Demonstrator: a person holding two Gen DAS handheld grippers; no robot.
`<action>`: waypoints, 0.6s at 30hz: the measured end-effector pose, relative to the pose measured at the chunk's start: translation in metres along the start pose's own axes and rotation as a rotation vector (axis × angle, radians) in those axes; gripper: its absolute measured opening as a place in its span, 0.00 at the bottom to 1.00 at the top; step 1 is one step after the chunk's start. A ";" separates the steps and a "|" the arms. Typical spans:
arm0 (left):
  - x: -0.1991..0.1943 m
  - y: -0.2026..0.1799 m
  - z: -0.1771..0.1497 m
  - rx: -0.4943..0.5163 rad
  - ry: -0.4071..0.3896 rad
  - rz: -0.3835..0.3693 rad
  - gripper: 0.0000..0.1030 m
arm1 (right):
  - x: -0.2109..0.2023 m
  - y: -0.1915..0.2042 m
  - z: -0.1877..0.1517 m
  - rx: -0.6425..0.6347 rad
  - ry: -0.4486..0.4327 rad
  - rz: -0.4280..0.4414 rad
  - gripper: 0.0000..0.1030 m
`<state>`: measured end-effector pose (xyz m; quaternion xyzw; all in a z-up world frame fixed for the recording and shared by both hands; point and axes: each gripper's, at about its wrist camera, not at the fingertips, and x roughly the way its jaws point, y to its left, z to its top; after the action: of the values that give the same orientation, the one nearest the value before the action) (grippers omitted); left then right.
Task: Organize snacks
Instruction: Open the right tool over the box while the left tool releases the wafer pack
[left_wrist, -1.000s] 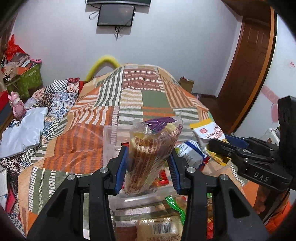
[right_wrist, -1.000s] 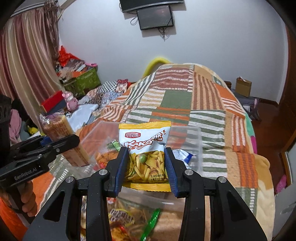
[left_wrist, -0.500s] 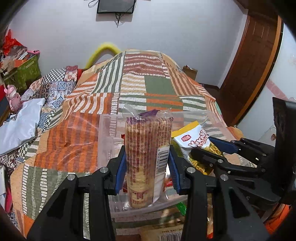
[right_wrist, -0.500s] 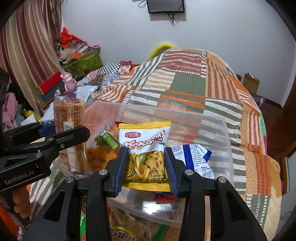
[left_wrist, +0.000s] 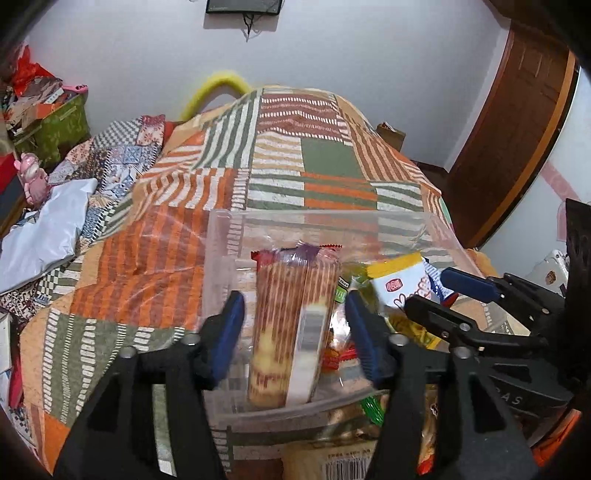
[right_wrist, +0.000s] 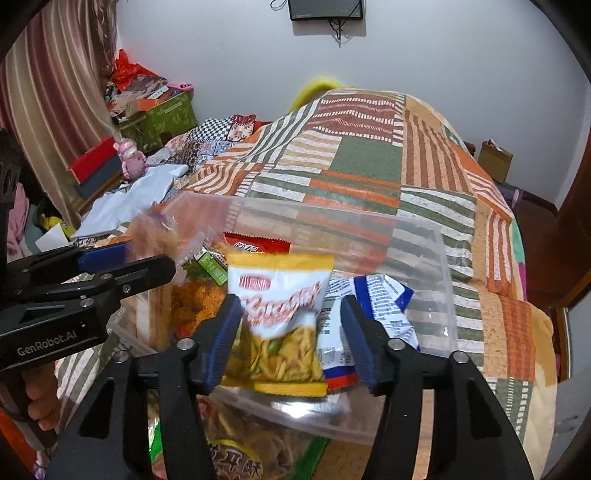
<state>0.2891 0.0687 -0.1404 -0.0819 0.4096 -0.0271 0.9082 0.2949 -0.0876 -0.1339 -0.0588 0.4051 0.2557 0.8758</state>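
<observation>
Inside the clear plastic bin (left_wrist: 221, 280) on the bed, cracker sleeve (left_wrist: 291, 325) and yellow chip bag (right_wrist: 280, 314) sit released; left gripper (left_wrist: 295, 332) and right gripper (right_wrist: 290, 339) both spread. Drop-off step; next, back out and fetch loose snacks.

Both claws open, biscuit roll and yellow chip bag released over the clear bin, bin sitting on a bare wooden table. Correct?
Not the table. The clear bin sits on a patchwork bedspread, plain in the right wrist view. The rest holds: left claw open around the biscuit roll, right claw open around the yellow chip bag.
</observation>
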 end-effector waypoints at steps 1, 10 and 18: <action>-0.003 0.000 0.000 0.002 -0.008 0.002 0.59 | -0.002 0.000 0.000 0.001 -0.003 -0.001 0.54; -0.040 -0.003 -0.008 -0.001 -0.037 0.002 0.61 | -0.039 0.003 -0.002 0.005 -0.051 -0.002 0.60; -0.077 -0.011 -0.036 0.023 -0.054 0.017 0.71 | -0.081 0.014 -0.017 -0.006 -0.115 -0.016 0.71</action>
<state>0.2110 0.0625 -0.1049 -0.0686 0.3854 -0.0219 0.9199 0.2329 -0.1132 -0.0839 -0.0498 0.3530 0.2529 0.8994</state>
